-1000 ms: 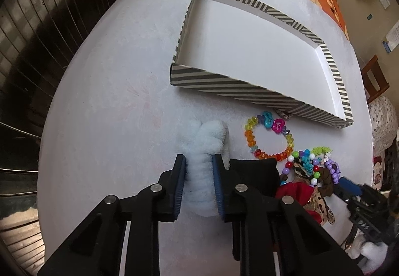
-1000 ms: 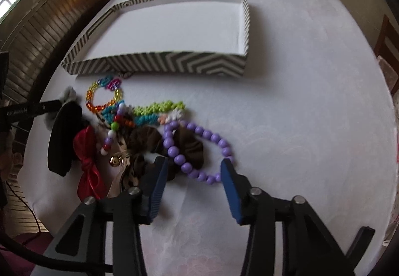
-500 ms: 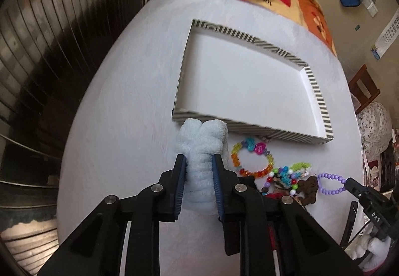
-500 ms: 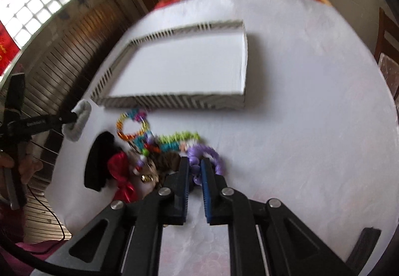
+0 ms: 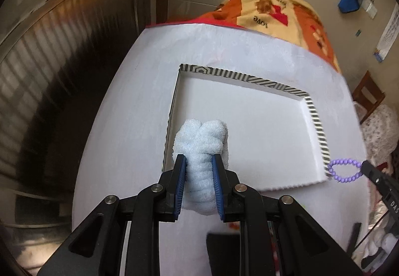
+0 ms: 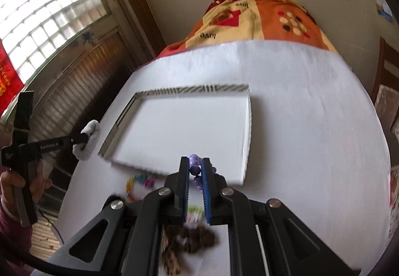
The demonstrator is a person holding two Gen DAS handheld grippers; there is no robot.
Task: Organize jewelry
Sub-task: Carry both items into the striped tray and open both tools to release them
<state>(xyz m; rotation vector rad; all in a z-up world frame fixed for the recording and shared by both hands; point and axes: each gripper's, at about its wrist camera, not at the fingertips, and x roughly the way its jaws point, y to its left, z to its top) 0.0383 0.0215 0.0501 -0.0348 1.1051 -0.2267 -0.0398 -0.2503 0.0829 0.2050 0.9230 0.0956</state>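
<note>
My left gripper [image 5: 198,159] is shut on a fluffy pale blue scrunchie [image 5: 202,144], held above the near left corner of the striped tray [image 5: 316,116]. My right gripper [image 6: 195,164] is shut on a purple bead bracelet [image 6: 194,168], held above the tray's [image 6: 246,149] near edge. In the left wrist view the bracelet [image 5: 345,170] hangs from the right gripper by the tray's near right corner. In the right wrist view the left gripper holds the scrunchie [image 6: 87,140] at the tray's left side. The tray's white floor is bare.
Below my right gripper lie a rainbow bead bracelet [image 6: 139,182], green beads [image 6: 194,212] and a brown scrunchie [image 6: 197,238] on the white tablecloth [image 6: 311,126]. A black item [image 5: 222,246] lies under my left gripper. An orange blanket [image 6: 261,19] covers the far end.
Both grippers have lifted and moved forward over the tray's near edge, the left with the scrunchie, the right with the purple bracelet. The jewelry pile has dropped below view.
</note>
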